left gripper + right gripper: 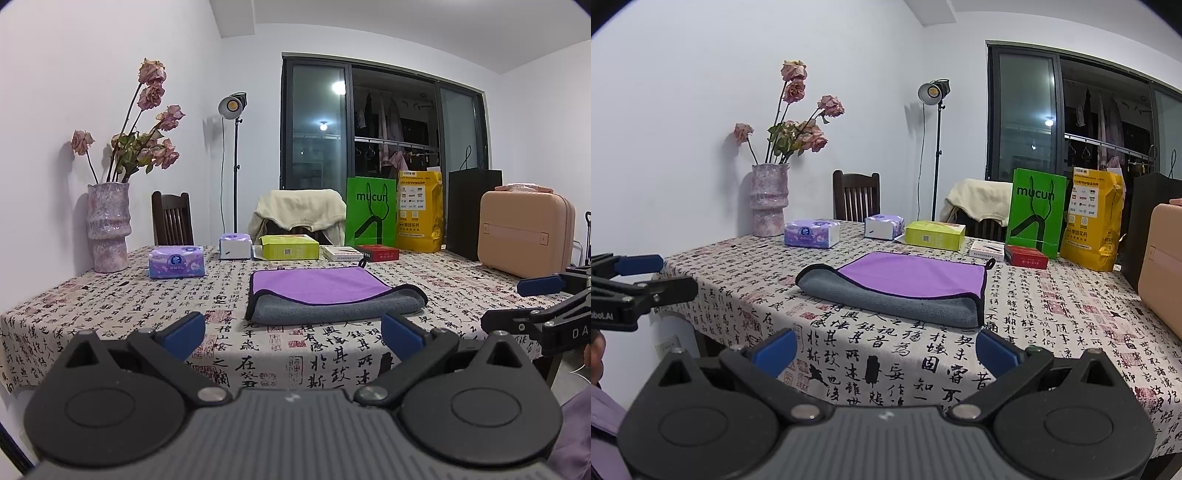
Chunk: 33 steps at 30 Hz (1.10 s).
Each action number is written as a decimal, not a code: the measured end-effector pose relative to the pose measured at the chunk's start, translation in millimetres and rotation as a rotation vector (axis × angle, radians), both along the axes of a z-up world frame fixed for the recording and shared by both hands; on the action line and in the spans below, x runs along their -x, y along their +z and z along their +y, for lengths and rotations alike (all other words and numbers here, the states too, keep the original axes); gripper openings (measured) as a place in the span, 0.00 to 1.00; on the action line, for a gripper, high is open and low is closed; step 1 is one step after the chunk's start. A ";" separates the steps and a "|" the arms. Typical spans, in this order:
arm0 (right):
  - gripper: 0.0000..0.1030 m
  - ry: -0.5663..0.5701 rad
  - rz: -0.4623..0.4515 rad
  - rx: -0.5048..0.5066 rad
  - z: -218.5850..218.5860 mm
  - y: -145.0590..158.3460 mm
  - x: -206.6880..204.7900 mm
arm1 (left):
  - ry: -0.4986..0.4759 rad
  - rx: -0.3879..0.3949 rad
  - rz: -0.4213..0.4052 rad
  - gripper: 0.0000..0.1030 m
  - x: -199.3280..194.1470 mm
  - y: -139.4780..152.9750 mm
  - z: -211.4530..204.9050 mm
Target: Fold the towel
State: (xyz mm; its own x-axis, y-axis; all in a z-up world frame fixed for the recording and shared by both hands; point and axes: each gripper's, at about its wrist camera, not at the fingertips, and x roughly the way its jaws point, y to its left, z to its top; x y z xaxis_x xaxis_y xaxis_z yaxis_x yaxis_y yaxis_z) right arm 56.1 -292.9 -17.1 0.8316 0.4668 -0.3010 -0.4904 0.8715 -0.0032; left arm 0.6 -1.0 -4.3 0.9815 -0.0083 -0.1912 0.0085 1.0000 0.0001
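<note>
Your towel [332,295] lies on the calligraphy-print tablecloth [110,302], about midway across the table and well short of the row of boxes behind it. It already looks folded once: the purple face is on top, the grey side rolls out along the near edge, and the hanging loop [362,263] sits at the far right corner. That rounded grey fold faces you, which I judge leaves the side edges as the natural places to grip for a 2nd fold.

Your left gripper [293,332] hangs back from the table edge, level and aimed straight at the towel, with its blue pads [184,332] spread wide and nothing between them. Your right gripper [886,350] sits the same way on the other side, jaws wide apart, empty, looking at the towel [905,291] from the right so the bound edge [980,295] is nearest to it. Each gripper shows at the edge of the other's view, so you hold them side by side, near each other, both clear of the cloth.

The tissue pack [177,261] and green box [290,246] stand well apart from the towel, out of the folding path.
</note>
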 end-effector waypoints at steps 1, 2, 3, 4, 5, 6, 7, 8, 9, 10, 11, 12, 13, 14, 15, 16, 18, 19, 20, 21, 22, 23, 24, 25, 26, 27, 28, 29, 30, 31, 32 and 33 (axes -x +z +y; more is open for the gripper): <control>1.00 0.001 0.000 0.000 0.4 0.6 0.0 | -0.001 -0.001 0.000 1.00 -0.1 0.3 0.0; 1.00 0.001 0.000 0.001 0.8 0.6 0.0 | 0.000 -0.003 -0.003 1.00 -0.5 0.8 -0.7; 1.00 0.001 0.001 0.002 0.9 0.6 0.0 | 0.000 -0.005 -0.008 1.00 -0.2 1.8 -0.9; 1.00 0.000 0.000 0.002 0.7 0.6 0.2 | -0.002 -0.004 -0.011 1.00 0.1 2.3 -1.5; 1.00 0.000 0.000 0.001 0.5 0.5 0.2 | -0.008 -0.004 -0.007 1.00 -0.1 2.3 -2.3; 1.00 -0.001 0.001 0.000 0.3 0.4 0.1 | -0.016 -0.008 -0.004 1.00 -0.3 2.1 -3.3; 1.00 -0.003 0.001 0.000 0.1 0.4 -0.1 | -0.016 -0.009 -0.003 1.00 -0.2 2.0 -3.5; 1.00 -0.003 0.001 0.000 -0.4 0.4 -0.1 | -0.015 -0.009 -0.004 1.00 -0.2 2.0 -3.3; 1.00 -0.004 0.001 0.001 -0.4 0.6 -0.3 | -0.013 -0.015 -0.008 1.00 -0.4 2.6 -3.2; 1.00 -0.006 0.001 0.000 -0.9 0.7 -0.3 | -0.010 -0.022 -0.010 1.00 -0.4 3.3 -3.0; 1.00 -0.007 0.001 0.000 -1.1 0.7 -0.7 | -0.012 -0.027 -0.008 1.00 -0.4 4.2 -3.1; 1.00 -0.008 0.001 -0.002 -1.4 0.7 -0.9 | -0.015 -0.024 -0.010 1.00 0.5 4.5 -3.3; 1.00 -0.008 0.001 -0.004 -1.3 0.4 -0.7 | -0.015 -0.022 -0.012 1.00 1.1 4.3 -3.3; 1.00 -0.009 0.001 -0.005 -1.1 0.2 -0.8 | -0.016 -0.022 -0.011 1.00 1.1 3.9 -3.3; 1.00 -0.008 0.001 -0.004 -0.8 0.2 -0.9 | -0.015 -0.017 -0.008 1.00 0.9 3.1 -2.9; 1.00 -0.008 0.001 -0.003 -0.5 0.3 -0.8 | -0.015 -0.012 -0.004 1.00 0.4 2.6 -2.6; 1.00 -0.008 -0.002 -0.002 -1.0 0.1 -0.6 | -0.015 -0.015 -0.006 1.00 0.7 2.5 -3.0; 1.00 -0.009 -0.003 -0.004 -1.2 0.3 -0.5 | -0.015 -0.018 -0.008 1.00 0.8 2.6 -3.2; 1.00 -0.009 -0.003 -0.005 -2.0 0.5 -0.2 | -0.015 -0.019 -0.009 1.00 0.8 2.6 -3.2; 1.00 -0.010 -0.003 -0.005 -2.1 0.3 0.0 | -0.014 -0.019 -0.008 1.00 0.6 2.7 -3.8; 1.00 -0.010 -0.002 -0.004 -1.8 0.0 -0.1 | -0.014 -0.019 -0.008 1.00 0.3 2.8 -3.8; 1.00 -0.010 -0.001 -0.005 -1.9 -0.2 -0.2 | -0.013 -0.020 -0.009 1.00 0.1 2.9 -3.7; 1.00 -0.011 0.000 -0.005 -1.8 -0.4 -0.2 | -0.012 -0.022 -0.011 1.00 0.3 3.0 -3.6; 1.00 -0.011 0.000 -0.005 -1.7 -0.4 -0.4 | -0.011 -0.023 -0.014 1.00 0.4 3.2 -3.8; 1.00 -0.011 0.000 -0.005 -1.6 -0.6 -0.3 | -0.011 -0.025 -0.016 1.00 0.7 3.1 -4.2; 1.00 -0.011 0.000 -0.005 -1.7 -0.6 -0.3 | -0.011 -0.029 -0.019 1.00 1.4 2.9 -4.9; 1.00 -0.010 0.000 -0.006 -1.7 -0.7 -0.3 | -0.009 -0.029 -0.022 1.00 2.0 3.2 -5.1; 1.00 -0.010 0.000 -0.006 -1.5 -0.8 -0.5 | -0.008 -0.026 -0.022 1.00 2.1 3.4 -5.1; 1.00 -0.009 0.001 -0.006 -1.3 -0.9 -0.7 | -0.008 -0.024 -0.023 1.00 2.8 3.8 -5.4; 1.00 -0.009 0.001 -0.005 -1.0 -1.3 -0.9 | -0.009 -0.028 -0.023 1.00 2.8 3.8 -5.5; 1.00 -0.010 0.002 -0.005 -0.7 -1.3 -1.2 | -0.009 -0.028 -0.022 1.00 2.8 3.9 -5.5; 1.00 -0.011 0.000 -0.004 -0.6 -1.1 -1.5 | -0.007 -0.029 -0.024 1.00 2.8 3.8 -5.7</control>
